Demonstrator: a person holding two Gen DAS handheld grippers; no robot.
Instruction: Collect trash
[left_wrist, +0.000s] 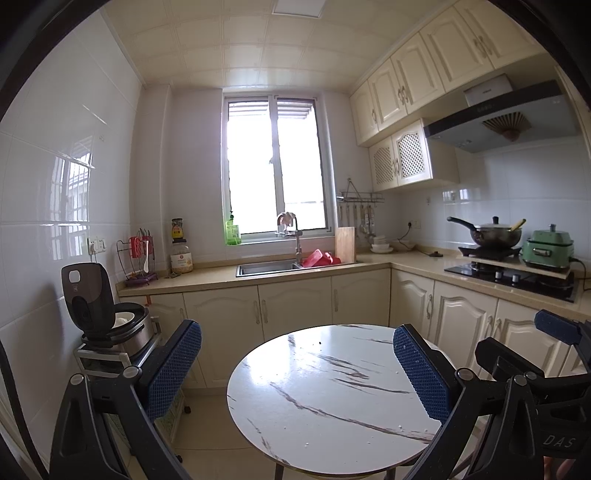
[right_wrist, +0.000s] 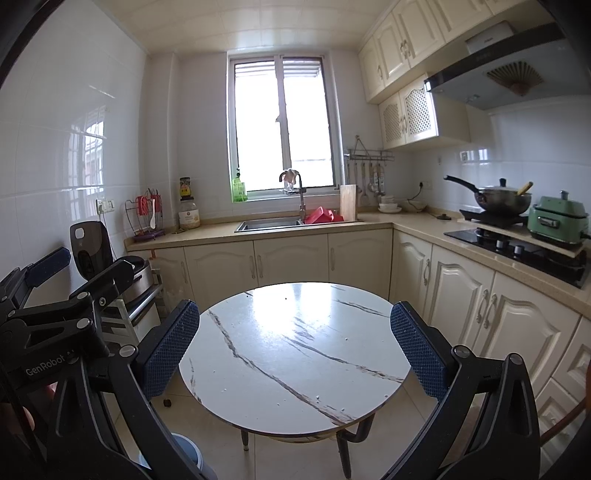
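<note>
While both tongs, left (left_wrist: 297, 373) and right (right_wrist: 295, 349), hang wide open and empty above the round surface (right_wrist: 295, 354), the only trash I can make out is a dark scrap (right_wrist: 167, 402) on the floor, below-left of the right tongs.

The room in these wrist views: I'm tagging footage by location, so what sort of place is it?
A home kitchen, most likely: a sink under the window, a gas hob with a pan beneath an extractor hood, and cream cabinets.
</note>
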